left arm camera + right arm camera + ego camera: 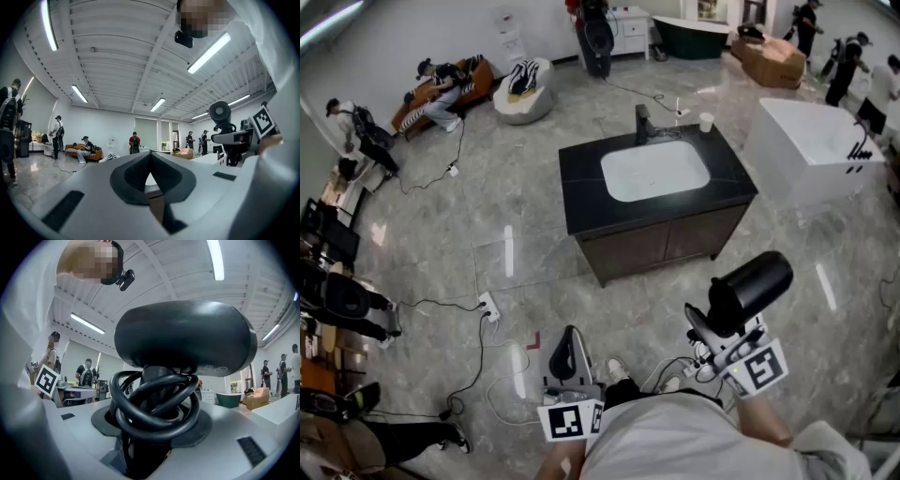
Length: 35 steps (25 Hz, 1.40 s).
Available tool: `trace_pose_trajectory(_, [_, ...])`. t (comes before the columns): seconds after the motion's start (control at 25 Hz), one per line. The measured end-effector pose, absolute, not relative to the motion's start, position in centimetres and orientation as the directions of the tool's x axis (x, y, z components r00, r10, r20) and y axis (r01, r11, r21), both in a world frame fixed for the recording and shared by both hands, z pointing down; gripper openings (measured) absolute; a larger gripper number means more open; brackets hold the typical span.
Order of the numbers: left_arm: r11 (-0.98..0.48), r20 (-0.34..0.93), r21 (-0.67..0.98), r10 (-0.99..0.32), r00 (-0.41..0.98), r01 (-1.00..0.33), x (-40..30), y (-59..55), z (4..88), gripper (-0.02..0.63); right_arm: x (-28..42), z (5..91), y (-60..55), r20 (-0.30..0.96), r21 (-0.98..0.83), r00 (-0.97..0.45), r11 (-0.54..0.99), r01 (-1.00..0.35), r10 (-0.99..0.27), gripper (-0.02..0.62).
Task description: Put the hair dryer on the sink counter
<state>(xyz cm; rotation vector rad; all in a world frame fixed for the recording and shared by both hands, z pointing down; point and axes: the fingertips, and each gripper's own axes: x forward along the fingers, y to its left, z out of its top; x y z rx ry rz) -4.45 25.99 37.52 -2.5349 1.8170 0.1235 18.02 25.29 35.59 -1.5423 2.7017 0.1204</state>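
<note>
The hair dryer (752, 284) held well apart from the bench (581, 192).
The right tongs (711, 322) pinch its cord-wrapped handle (155, 372); the left tongs (570, 345) are pressed together, empty.

The sink counter (581, 187) stands at your twelve o'clock, with the basin (654, 171) set in its middle. The faucet (643, 122) is behind the basin at the far edge, and a cup (706, 122) is on the far right corner. A tub (806, 150) stands at one o'clock, right of the counter and apart from it. Far off at eleven is a sofa (441, 94). A power strip (487, 307) lies on the floor at ten. The hair dryer (755, 281) sits in your right gripper (717, 328) at one o'clock, short of the counter. Your left gripper (569, 337) is near at eleven.
</note>
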Motion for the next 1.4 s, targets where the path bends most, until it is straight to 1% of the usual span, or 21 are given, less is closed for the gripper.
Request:
trace_pose_trajectory(0.44, [-0.318, -0.074, 0.032, -0.946, 0.316, -0.947, -4.8, 25.7, 37.6, 0.003, 17.2, 35.5, 24.8, -0.067, 0.051, -0.524, 0.521, -0.852, -0.849, 0.26])
trace_pose_trajectory(0.92, [-0.343, -0.057, 0.038, -0.938, 0.341, -0.938, -4.7, 24.0, 37.8, 0.003, 16.6, 35.7, 23.7, -0.066, 0.031, -0.519, 0.519, -0.854, -0.852, 0.261])
trace_pose_trajectory(1.4, [-0.354, -0.042, 0.065, -0.935, 0.352, -0.933, -7.4, 20.2, 39.3, 0.002, 14.0, 35.9, 20.7, -0.041, 0.032, -0.521, 0.52, -0.854, -0.853, 0.261])
